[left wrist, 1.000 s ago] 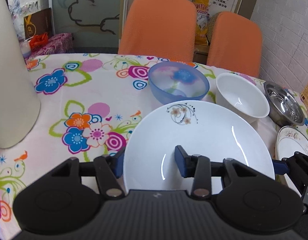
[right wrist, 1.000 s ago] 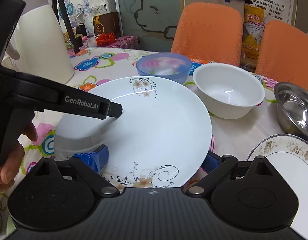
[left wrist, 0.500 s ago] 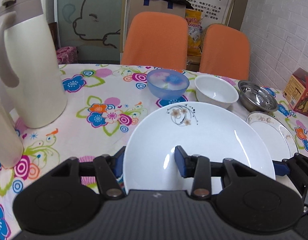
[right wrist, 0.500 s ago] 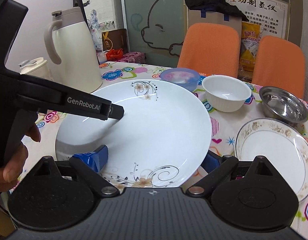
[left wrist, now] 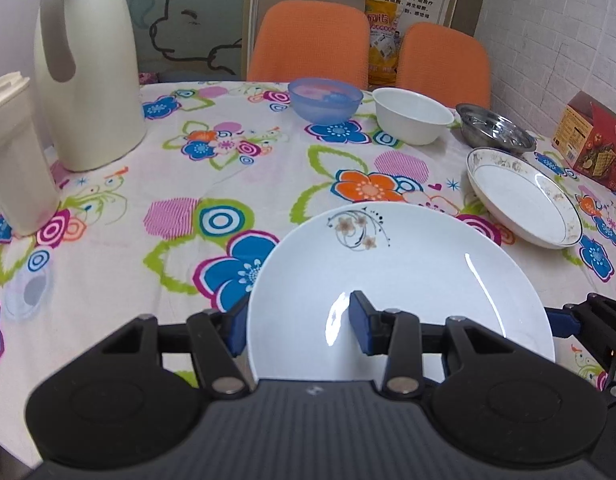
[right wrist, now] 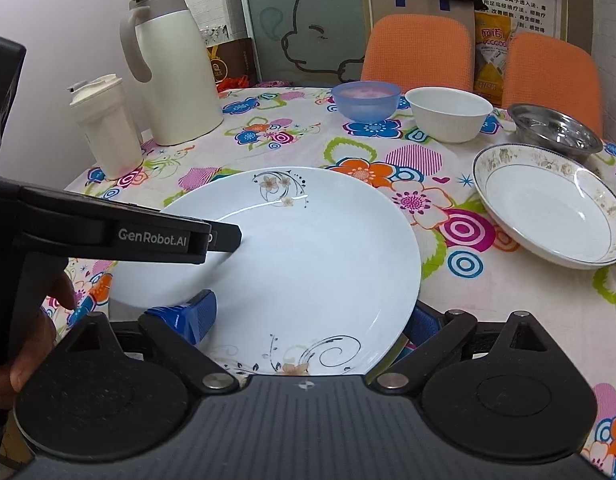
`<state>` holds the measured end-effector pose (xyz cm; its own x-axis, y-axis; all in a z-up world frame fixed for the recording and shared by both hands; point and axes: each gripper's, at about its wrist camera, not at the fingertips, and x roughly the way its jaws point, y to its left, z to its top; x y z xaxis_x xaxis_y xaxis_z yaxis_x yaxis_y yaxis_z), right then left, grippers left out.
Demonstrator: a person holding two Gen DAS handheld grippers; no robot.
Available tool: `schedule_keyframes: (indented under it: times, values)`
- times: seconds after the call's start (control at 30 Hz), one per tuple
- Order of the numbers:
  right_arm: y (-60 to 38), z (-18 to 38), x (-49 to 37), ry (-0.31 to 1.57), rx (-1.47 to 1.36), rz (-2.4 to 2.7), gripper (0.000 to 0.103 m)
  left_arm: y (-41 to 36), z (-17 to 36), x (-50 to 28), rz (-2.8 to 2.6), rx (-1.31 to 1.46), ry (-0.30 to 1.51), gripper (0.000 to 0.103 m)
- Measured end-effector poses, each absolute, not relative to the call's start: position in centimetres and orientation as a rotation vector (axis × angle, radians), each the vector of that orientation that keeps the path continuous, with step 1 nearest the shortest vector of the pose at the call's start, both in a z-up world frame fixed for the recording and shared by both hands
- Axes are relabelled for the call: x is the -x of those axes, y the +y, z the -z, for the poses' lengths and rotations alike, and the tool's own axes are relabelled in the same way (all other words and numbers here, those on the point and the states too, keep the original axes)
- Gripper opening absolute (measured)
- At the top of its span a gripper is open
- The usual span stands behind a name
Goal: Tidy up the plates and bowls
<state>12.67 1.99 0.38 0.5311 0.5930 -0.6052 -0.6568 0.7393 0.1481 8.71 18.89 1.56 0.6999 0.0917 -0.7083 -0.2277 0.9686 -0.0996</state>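
White porcelain, the flower-printed plate (right wrist: 308,264) is held above the floral tabletop (left wrist: 156,184), pinched at its rim by both tools: the left tool (left wrist: 298,326) clamps one edge, the right tool (right wrist: 311,320) the opposite edge. The gold-rimmed plate (right wrist: 547,216) lies nearby, bowls (right wrist: 447,118) beyond.

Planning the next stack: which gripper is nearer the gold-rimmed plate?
Right. The right gripper holds the white floral plate's edge facing the gold-rimmed plate; the left gripper clamps the far edge.
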Motion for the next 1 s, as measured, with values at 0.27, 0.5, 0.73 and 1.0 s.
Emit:
schedule_keyframes:
  times: [0.27,0.5,0.73,1.0]
  values:
    - [1.5,0.3,-12.3,0.682,0.07,-0.749,0.084,19.9,-0.3,-8.7,-0.14,0.253,0.802,0.042]
    - [1.0,-0.3,-12.0,0.635,0.059,-0.695,0.083,19.8,-1.0,-8.4,-0.15,0.232,0.76,0.055]
    - [-0.2,-1.6,-12.1,0.559,0.024,-0.674,0.083,19.3,-2.9,-8.4,-0.161,0.194,0.709,0.061]
    - [-2.6,-1.3,-13.2,0.583,-0.037,-0.661,0.083,17.1,-2.8,-9.3,-0.151,0.143,0.742,0.065]
